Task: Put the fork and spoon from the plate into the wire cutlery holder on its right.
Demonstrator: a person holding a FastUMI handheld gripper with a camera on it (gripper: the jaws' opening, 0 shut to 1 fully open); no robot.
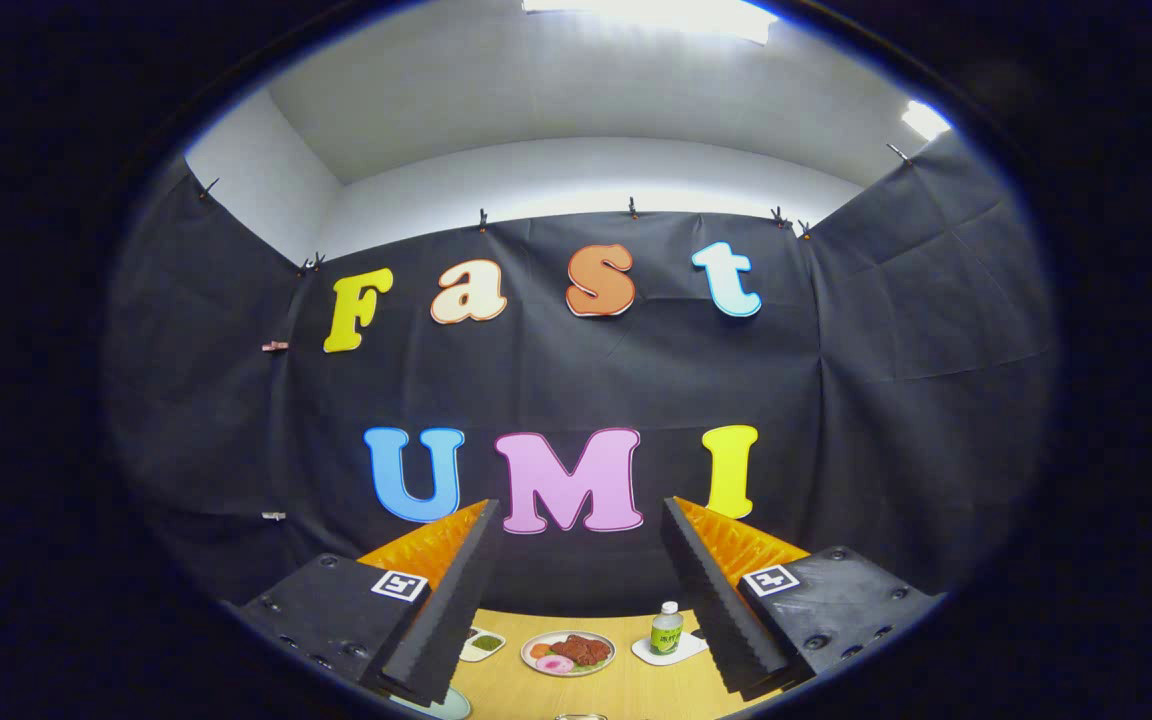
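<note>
**Gripper held open and raised, table items low between the fingers**

The gripper [581,505] is seen with its two fingers [446,600] spread wide apart, and nothing is held between them. The fingertips are aimed at the black cloth wall [576,380] rather than down at the table, so the wooden table [526,690] is seen only low down, in the gap between the finger bases.

A sliver of a pale plate [444,706] is glimpsed at the near edge of the table, tucked under the base of the left-hand finger. What lies on it is hidden by that finger and by the cut of the view, and it cannot be told for certain that this is the task's plate. To its right, at the very bottom of the gap between the fingers, a small metallic rim [581,716] is just caught; it is too little to be identified, though it may be the top of the wire holder.

Further off, beyond both of these, a plate of food [568,652] is placed midway between the fingers. A small dish with something green [484,644] is set to its left, near the left-hand finger. A green-labelled bottle [667,630] stands upright on a white mat [658,652] to its right, close beside the right-hand finger.
</note>
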